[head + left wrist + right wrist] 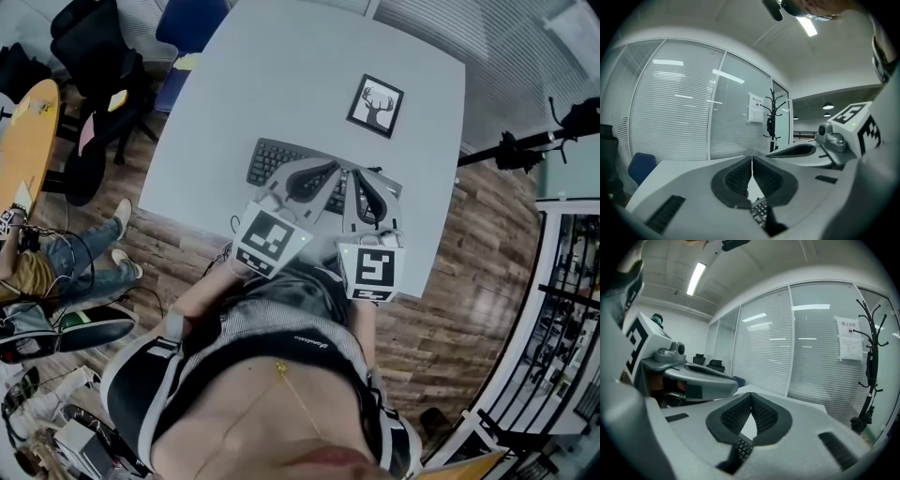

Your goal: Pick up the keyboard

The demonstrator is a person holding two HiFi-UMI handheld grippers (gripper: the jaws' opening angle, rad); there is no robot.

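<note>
The keyboard [272, 159] lay flat on the grey table [281, 75], close to its near edge and well short of the framed deer picture [376, 105] farther off. That placement likely explained why the person stood right at the edge. The left gripper [330, 169] and the right gripper [360, 178] hung side by side just above the keyboard's right half, both pointing almost level toward the far side. Each claw was clenched on nothing, pads meeting at the tips (only keys showed beneath them in the gripper views). Nothing had been grasped yet. Picking it up would probably need the jaws opened and one gripper taken toward the left end.
</note>
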